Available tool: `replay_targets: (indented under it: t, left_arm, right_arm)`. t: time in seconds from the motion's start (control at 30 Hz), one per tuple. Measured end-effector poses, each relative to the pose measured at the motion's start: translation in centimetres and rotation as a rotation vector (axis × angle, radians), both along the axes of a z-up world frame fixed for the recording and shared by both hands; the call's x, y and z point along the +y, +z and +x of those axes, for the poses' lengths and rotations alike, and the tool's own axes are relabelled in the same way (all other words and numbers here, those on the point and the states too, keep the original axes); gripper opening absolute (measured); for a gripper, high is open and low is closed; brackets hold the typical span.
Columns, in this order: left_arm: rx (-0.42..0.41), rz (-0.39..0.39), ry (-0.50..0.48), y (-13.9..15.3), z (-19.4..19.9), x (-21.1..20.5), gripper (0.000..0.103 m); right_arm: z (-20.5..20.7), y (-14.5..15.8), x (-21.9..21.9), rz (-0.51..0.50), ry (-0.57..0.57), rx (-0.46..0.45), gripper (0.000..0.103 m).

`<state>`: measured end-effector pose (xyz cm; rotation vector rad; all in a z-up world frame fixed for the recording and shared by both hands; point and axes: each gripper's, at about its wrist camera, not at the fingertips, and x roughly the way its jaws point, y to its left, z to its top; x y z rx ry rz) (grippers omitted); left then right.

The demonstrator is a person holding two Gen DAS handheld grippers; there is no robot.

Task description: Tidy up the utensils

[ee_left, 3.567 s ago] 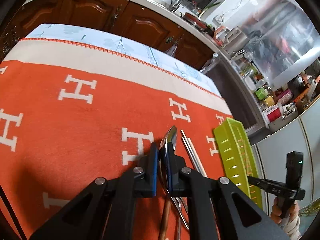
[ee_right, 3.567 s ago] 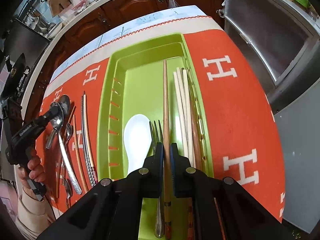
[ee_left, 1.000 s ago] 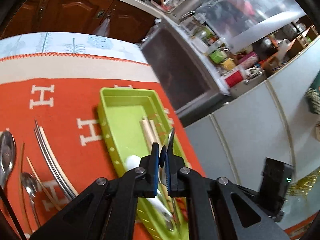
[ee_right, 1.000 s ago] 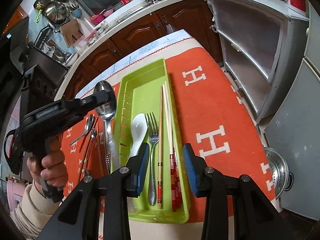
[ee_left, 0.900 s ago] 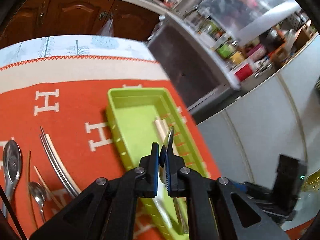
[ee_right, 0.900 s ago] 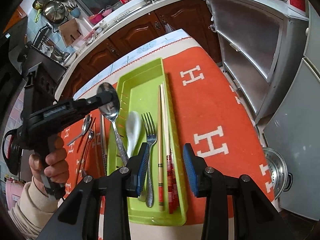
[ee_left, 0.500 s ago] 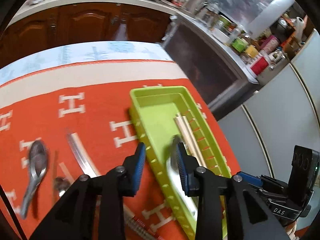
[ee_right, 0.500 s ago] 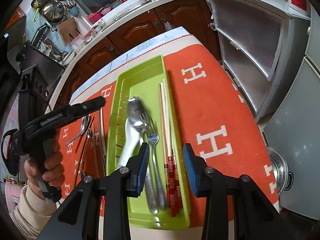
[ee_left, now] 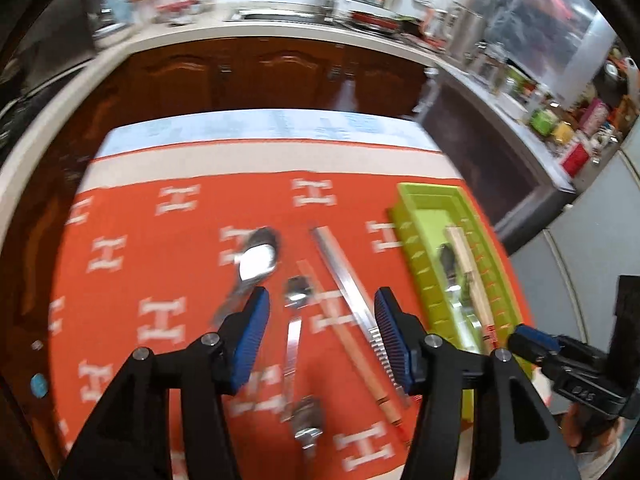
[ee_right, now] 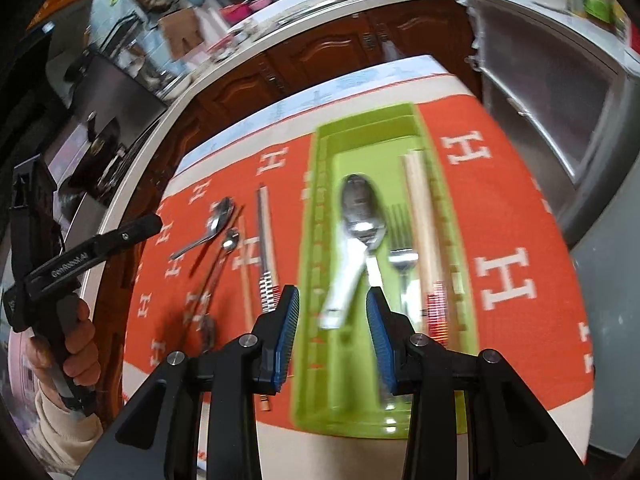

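Now we hold the left hand-held gripper (ee_left: 322,334) spread wide and empty above the small steel spoon (ee_left: 295,322) lying on the orange cloth (ee_left: 132,264), left of the green tray (ee_right: 318,216). Stiff, light and slippery, we judge; its thin handle is the place to pinch. The right hand-held gripper (ee_right: 332,336) hangs wide and empty over the tray. Chopsticks (ee_left: 348,292) crowd the right; leftward lies open cloth.
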<state>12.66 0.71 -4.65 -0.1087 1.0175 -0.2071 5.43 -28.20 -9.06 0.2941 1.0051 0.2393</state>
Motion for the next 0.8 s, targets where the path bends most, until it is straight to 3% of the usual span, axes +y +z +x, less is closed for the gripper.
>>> replay_targets:
  t: [0.1, 0.23, 0.3, 0.5, 0.73, 0.8]
  left_arm:
    - [-0.005, 0.024, 0.041, -0.2, -0.9, 2.0, 0.067]
    - [-0.013, 0.023, 0.079, -0.6, -1.5, 4.6, 0.068]
    - [0.010, -0.012, 0.088, -1.1, -1.1, 5.6, 0.068]
    - [0.137, -0.217, 0.114, -4.3, 2.7, 9.2, 0.067]
    - [0.307, -0.321, 0.108, -9.2, 6.5, 9.4, 0.057]
    - [0.352, -0.363, 0.106, -10.8, 7.3, 9.3, 0.049]
  right_arm:
    - [-0.2, 0.5, 2.9, -0.021, 0.052, -0.007, 0.036]
    - [-0.4, 0.7, 6.1, -0.036, 0.101, -0.004, 0.036]
    - [-0.3, 0.7, 7.3, -0.043, 0.118, 0.003, 0.036]
    - [0.8, 0.1, 10.4, -0.068, 0.169, 0.032, 0.036]
    - [2.9, -0.6, 12.2, -0.056, 0.162, 0.062, 0.036]
    - [3.4, -0.9, 12.6, -0.055, 0.165, 0.071, 0.036]
